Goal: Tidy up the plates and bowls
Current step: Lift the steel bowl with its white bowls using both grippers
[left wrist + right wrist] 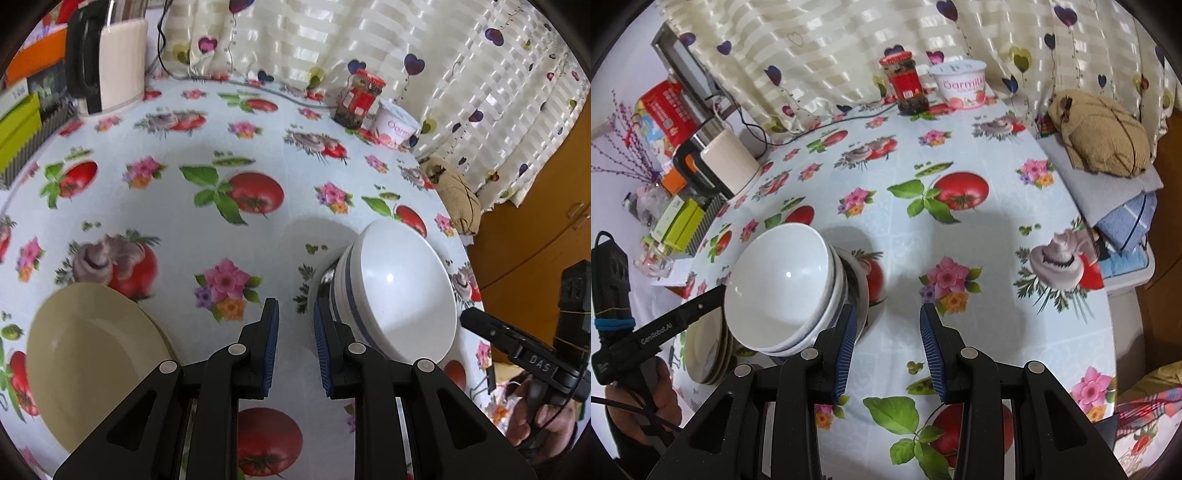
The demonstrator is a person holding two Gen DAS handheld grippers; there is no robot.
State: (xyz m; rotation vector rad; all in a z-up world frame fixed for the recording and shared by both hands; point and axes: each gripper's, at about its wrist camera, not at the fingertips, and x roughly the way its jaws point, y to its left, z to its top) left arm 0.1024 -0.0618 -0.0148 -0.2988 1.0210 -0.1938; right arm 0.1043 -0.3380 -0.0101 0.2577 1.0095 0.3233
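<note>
Hovering above the flower-and-tomato tabletop (177,236), the left tongs (295,343) have their blue pads a narrow gap apart with nothing between them, the stacked white bowls (399,291) touching the outside of the right-side pad. Seen from the right wrist, the right tongs (888,345) stand apart and empty over the cloth, the bowls just beside their left-side pad. A stack of cream plates (92,354) lies at the tabletop's near edge, beside the bowls.
</note>
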